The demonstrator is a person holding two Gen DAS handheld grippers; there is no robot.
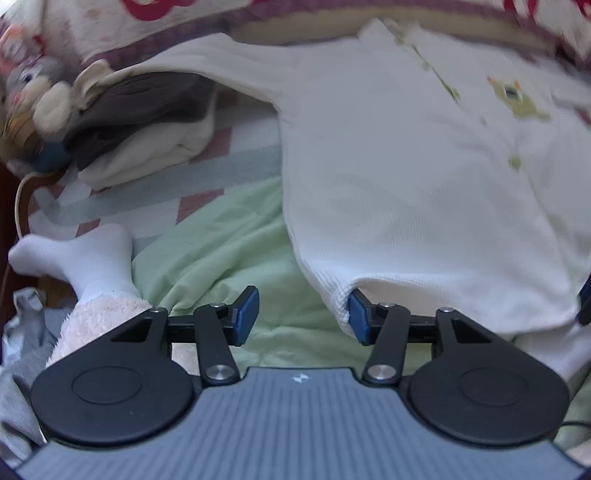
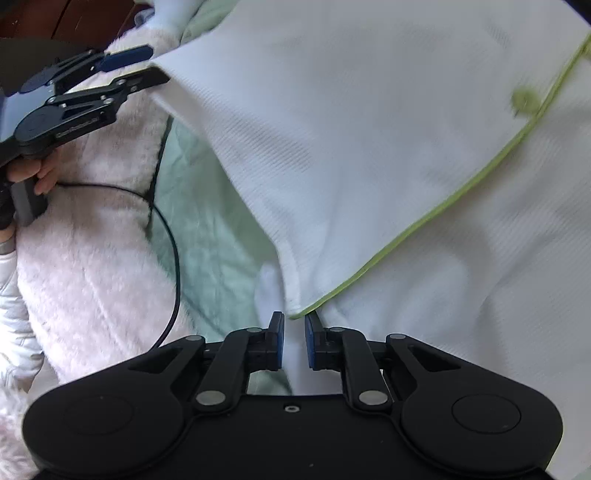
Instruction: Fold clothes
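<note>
A white ribbed garment [image 1: 424, 184] with green trim and green buttons lies spread on a pale green sheet [image 1: 221, 251]. My left gripper [image 1: 303, 317] is open just off the garment's lower left hem corner. Its right pad [image 1: 359, 317] touches the hem edge, and only sheet shows between the jaws. In the right wrist view the garment [image 2: 369, 147] fills the frame, its green-trimmed edge [image 2: 424, 221] running down to a corner at my right gripper [image 2: 295, 341]. Those jaws stand narrowly apart with white cloth in the gap, and the pads do not press on it. The left gripper [image 2: 147, 68] appears at the upper left by the other corner.
A folded stack of brown and cream clothes [image 1: 140, 122] and a plush toy [image 1: 33, 96] sit at the far left. A person's white-socked foot [image 1: 74, 254] and pink fleece clothing [image 2: 92, 229] border the sheet. A black cable [image 2: 175, 258] loops over the fleece. A patterned quilt [image 1: 110, 33] lies behind.
</note>
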